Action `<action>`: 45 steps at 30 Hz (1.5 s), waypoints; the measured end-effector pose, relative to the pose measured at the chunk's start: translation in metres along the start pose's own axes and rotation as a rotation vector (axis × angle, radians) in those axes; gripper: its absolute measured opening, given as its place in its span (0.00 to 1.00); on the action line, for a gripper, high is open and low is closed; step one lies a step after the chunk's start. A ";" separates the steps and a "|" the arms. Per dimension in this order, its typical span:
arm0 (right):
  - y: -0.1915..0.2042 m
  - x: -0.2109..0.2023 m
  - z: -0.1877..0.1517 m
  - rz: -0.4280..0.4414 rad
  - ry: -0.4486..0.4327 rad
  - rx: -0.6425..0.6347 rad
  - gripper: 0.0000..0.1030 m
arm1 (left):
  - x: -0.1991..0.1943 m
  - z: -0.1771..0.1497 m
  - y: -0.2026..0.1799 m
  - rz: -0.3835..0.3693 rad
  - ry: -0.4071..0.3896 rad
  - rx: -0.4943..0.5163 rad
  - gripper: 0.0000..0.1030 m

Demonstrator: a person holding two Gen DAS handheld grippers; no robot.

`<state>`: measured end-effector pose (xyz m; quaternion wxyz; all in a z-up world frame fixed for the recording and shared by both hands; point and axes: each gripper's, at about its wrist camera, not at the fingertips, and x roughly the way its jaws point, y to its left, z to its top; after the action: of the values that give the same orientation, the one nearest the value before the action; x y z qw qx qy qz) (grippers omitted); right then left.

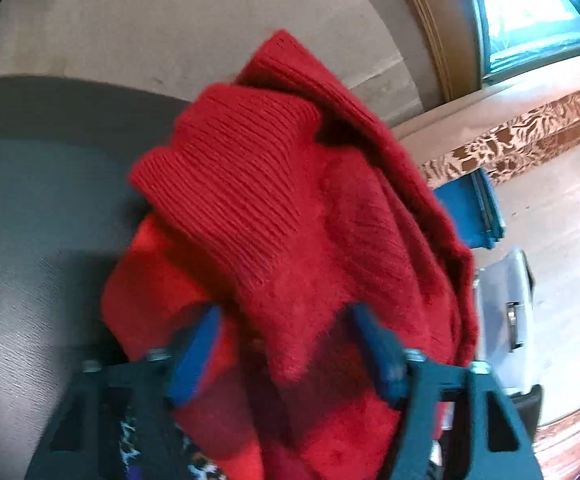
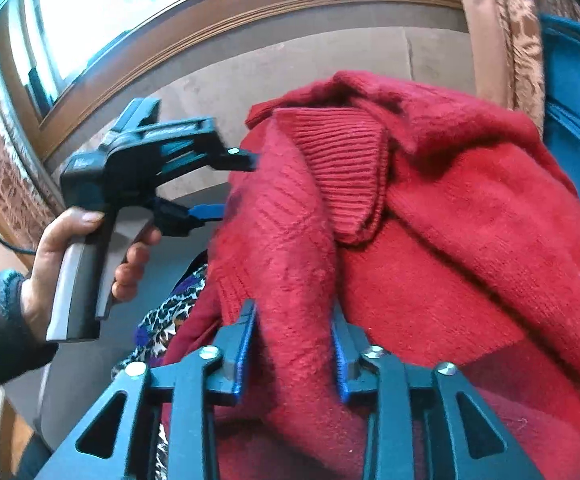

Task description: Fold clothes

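A red knitted sweater is bunched up and lifted, its ribbed collar folded over on top. My left gripper has its blue-padded jaws set wide apart with sweater fabric between them. In the right wrist view the left gripper pokes into the sweater's left edge, jaws apart. My right gripper also has a fold of red fabric between its spread jaws. The ribbed collar hangs in the middle.
A grey seat surface lies below on the left. A leopard-print garment lies under the sweater. A blue bin and a clear plastic box stand to the right. A window and patterned curtain are behind.
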<state>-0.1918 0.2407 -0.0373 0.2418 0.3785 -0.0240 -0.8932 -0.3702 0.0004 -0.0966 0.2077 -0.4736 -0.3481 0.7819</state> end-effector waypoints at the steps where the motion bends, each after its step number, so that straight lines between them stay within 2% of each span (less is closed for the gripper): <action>1: 0.004 -0.001 -0.001 -0.013 0.003 -0.011 0.36 | -0.007 -0.002 -0.002 0.004 -0.013 0.020 0.14; 3: 0.009 -0.004 0.000 -0.038 0.009 -0.001 0.36 | -0.021 -0.006 -0.007 0.017 -0.043 0.065 0.12; 5: 0.011 -0.010 0.001 -0.051 0.005 0.035 0.31 | -0.039 -0.010 -0.012 -0.005 -0.069 0.088 0.01; 7: 0.014 -0.014 0.000 -0.034 0.003 0.083 0.23 | -0.057 -0.014 -0.017 -0.029 -0.096 0.110 0.00; 11: 0.016 -0.023 -0.007 0.046 0.004 0.169 0.19 | -0.079 -0.020 -0.029 -0.047 -0.111 0.143 0.00; 12: 0.017 -0.026 -0.008 0.065 0.001 0.189 0.19 | -0.080 -0.022 -0.028 -0.039 -0.106 0.134 0.04; 14: 0.018 -0.031 -0.011 0.103 -0.005 0.230 0.18 | -0.075 -0.025 -0.022 -0.022 -0.081 0.089 0.29; 15: 0.018 -0.034 -0.014 0.121 -0.012 0.247 0.17 | -0.069 -0.027 -0.017 -0.013 -0.058 0.053 0.32; 18: 0.019 -0.052 -0.025 0.185 -0.028 0.284 0.15 | -0.062 -0.039 0.006 -0.007 -0.031 -0.014 0.35; 23: 0.035 -0.061 -0.046 0.248 0.006 0.290 0.14 | -0.044 -0.036 0.020 -0.041 -0.026 -0.064 0.49; 28: 0.033 -0.061 -0.054 0.318 0.015 0.332 0.14 | -0.023 -0.029 0.025 -0.074 -0.002 -0.124 0.53; 30: 0.030 -0.059 -0.059 0.341 0.021 0.350 0.14 | -0.017 -0.028 0.023 -0.094 0.009 -0.126 0.50; 31: 0.030 -0.058 -0.059 0.343 0.028 0.348 0.14 | -0.016 -0.028 0.020 -0.108 0.013 -0.109 0.38; 32: 0.031 -0.058 -0.060 0.341 0.040 0.343 0.14 | -0.020 -0.030 0.015 -0.119 0.010 -0.078 0.15; 34: 0.035 -0.057 -0.062 0.340 0.054 0.338 0.15 | -0.029 -0.033 0.005 -0.140 0.000 -0.011 0.04; 37: 0.046 -0.056 -0.061 0.357 0.061 0.332 0.15 | -0.059 -0.038 0.000 -0.204 -0.036 0.014 0.04; 40: 0.065 -0.047 -0.062 0.445 0.067 0.359 0.15 | -0.095 -0.041 0.005 -0.237 -0.084 0.010 0.04; 45: 0.113 -0.026 -0.081 0.612 0.103 0.420 0.15 | -0.171 -0.049 0.035 -0.143 -0.172 0.023 0.04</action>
<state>-0.0738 0.1640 -0.0517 0.4157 0.4394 -0.3066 -0.7349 -0.2472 -0.1181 -0.0362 0.2375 -0.3763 -0.3887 0.8068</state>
